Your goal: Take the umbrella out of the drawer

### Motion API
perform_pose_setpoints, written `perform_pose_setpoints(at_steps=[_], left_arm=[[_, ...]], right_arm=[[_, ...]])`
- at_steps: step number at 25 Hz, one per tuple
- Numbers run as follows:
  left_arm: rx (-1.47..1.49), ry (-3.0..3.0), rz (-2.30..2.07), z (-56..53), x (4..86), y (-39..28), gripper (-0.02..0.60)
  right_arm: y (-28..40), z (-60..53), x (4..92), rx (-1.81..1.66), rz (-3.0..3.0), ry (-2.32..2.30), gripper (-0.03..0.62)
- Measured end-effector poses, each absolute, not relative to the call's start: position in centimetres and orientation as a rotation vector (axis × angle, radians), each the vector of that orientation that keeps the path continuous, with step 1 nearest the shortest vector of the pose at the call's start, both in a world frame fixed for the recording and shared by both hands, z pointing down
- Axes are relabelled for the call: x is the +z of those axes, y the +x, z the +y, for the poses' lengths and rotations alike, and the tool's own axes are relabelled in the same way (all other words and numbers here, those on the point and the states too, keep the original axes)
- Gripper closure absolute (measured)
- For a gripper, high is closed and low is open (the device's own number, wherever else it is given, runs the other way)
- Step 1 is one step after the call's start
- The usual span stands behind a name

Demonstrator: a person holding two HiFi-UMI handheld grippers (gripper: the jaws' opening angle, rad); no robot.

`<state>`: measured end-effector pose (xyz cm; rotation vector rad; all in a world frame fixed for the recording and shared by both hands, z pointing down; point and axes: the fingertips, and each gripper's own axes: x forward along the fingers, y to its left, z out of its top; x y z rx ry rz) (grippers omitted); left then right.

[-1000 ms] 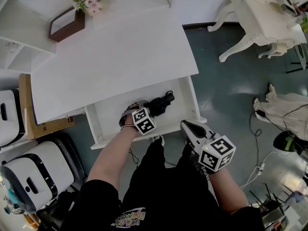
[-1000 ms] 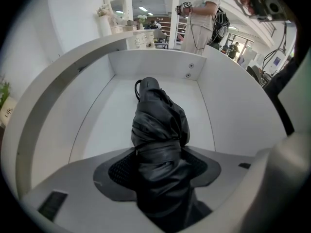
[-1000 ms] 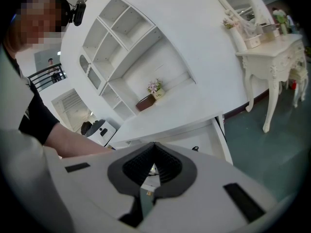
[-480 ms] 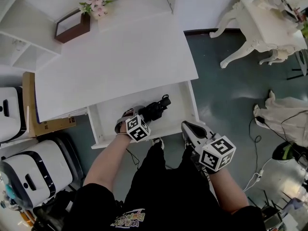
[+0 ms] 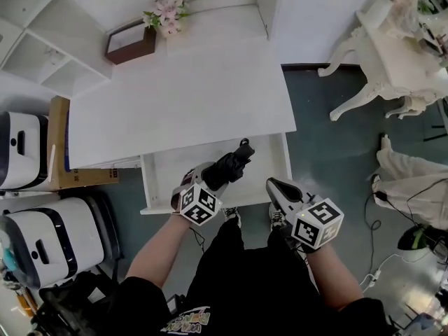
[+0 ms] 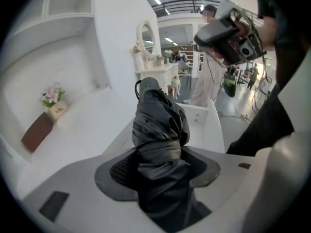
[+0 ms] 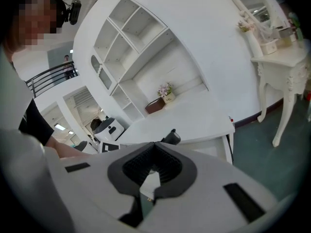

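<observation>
While the left gripper (image 5: 208, 179) held its jaws clamped around the folded black umbrella (image 5: 232, 165), the umbrella slanted over the open drawer (image 5: 164, 168), its far tip near the front edge of the tabletop (image 5: 182, 96). The right gripper (image 5: 278, 186) hung beside the drawer's right corner, jaws together on nothing. Lifting well likely meant drawing up and back, keeping that tip clear of the edge.

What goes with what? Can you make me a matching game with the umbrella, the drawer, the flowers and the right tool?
Things:
1 umbrella
2 drawer
3 flowers
4 right tool

States:
A pulled open
B shut and empty
C pink
D black, gripped by the left tool

Pairs: 1-D, 2-A, 3-C, 4-B.
</observation>
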<state>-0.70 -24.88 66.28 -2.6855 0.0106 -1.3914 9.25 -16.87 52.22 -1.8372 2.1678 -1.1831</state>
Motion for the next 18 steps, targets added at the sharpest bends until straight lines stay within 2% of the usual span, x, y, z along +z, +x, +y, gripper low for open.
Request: perform_pose_setpoints(at_steps=[18], left_arm=[[-0.804,-3.209,0.783,-24.0,50.4,-0.7,0.319]], right_arm=[[11.0,-17.9,48.0,-1.048,2.381,-1.671,0.592]])
